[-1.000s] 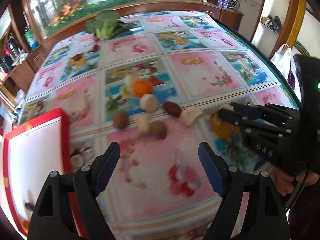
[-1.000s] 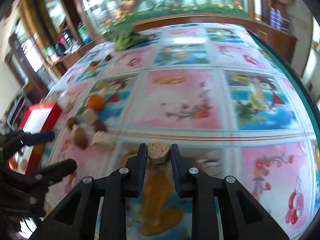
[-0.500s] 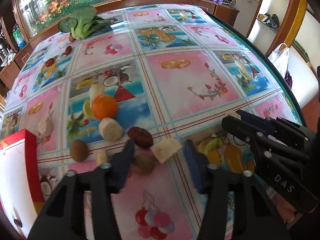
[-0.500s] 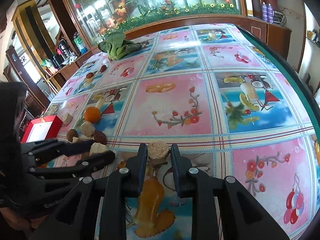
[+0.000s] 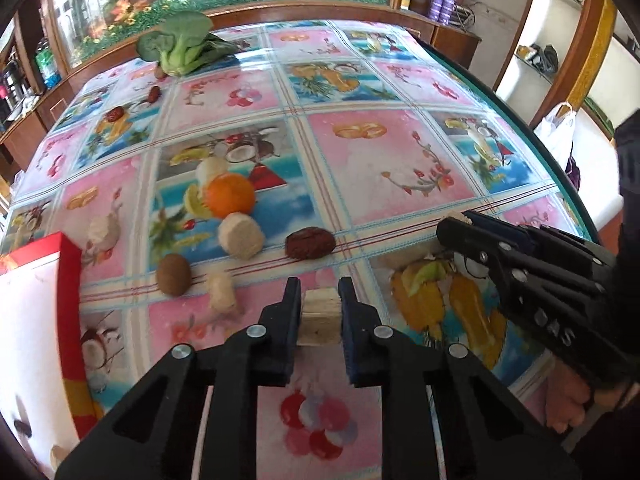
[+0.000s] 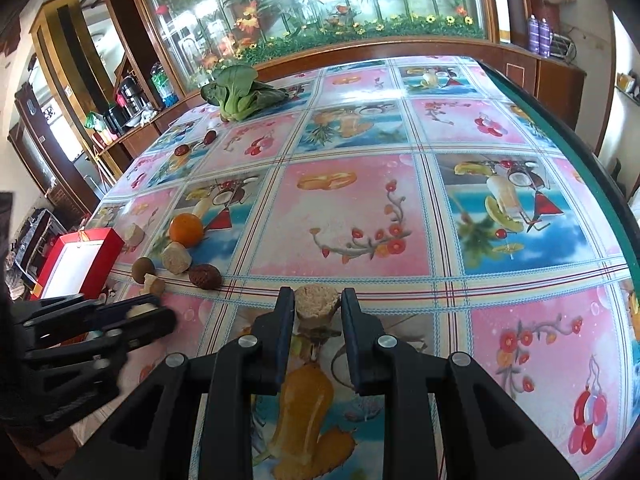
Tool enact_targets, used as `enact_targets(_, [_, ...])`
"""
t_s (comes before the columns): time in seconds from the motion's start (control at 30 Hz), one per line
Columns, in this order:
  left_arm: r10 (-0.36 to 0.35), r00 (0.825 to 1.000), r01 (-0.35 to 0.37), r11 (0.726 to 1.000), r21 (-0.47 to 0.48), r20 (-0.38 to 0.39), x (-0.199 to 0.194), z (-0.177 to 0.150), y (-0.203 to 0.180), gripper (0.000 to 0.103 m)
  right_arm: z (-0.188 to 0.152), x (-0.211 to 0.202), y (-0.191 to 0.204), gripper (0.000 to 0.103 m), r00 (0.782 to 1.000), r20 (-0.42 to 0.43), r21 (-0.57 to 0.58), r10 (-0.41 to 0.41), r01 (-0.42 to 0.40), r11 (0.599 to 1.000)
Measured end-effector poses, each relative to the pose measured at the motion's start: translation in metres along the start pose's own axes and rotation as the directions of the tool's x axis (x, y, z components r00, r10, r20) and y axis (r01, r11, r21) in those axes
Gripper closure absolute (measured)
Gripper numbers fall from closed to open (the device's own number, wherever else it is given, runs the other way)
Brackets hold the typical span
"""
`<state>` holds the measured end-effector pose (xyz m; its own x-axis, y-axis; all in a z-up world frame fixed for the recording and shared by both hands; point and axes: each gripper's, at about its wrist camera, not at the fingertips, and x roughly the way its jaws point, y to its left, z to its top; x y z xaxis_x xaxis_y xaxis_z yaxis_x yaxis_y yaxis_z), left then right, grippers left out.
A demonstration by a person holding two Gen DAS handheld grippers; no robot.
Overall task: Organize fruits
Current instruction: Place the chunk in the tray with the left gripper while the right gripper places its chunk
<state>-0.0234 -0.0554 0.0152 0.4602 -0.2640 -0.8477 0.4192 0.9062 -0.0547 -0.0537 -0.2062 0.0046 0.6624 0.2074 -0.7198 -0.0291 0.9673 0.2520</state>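
We see our left claw (image 5: 319,312) clamped on a pale tan square chunk (image 5: 320,316), held level just above the desk (image 5: 384,168) with its fruit-patterned cloth. Our right claw (image 6: 318,312), pointing forward over the desk, grips a round beige crumbly piece (image 6: 317,300).

- We see a leafy green bok choy (image 5: 182,46) lying at the far end of the fruit-print tablecloth (image 5: 400,168).
- We see purple bottles (image 6: 538,34) on the wooden sideboard.
- We see a white plastic bag (image 5: 558,136) beyond the table's right edge.
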Motion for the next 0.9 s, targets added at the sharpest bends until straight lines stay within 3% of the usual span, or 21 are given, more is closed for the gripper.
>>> enact_targets(0.2, [0.017,0.998,-0.014,0.999,-0.048,0.062,-0.035,-0.018,0.021,0.083,0.001,-0.005,0.004,0.080,0.999,0.049,-0.008,0.005,-0.005,1.000])
enact_targets(0.47, [0.084,0.983,-0.057,0.985,-0.160,0.166,-0.094,-0.045,0.073,0.082,-0.006,-0.005,0.049,0.081,0.992,0.071,-0.070,0.107,-0.102,0.992])
enact_targets(0.67, [0.178,0.965,-0.121,0.953,-0.278,0.190,-0.121,-0.069,0.126,0.082,-0.010,0.003,0.123,0.081,0.966,0.052,-0.144,0.253,-0.243,0.959])
enact_targets(0.9, [0.259,0.949,-0.175,0.907,-0.384,0.180,-0.134,-0.097,0.176,0.082,-0.016,0.017,0.208,0.081,0.940,-0.009,-0.289,0.340,-0.328,0.899])
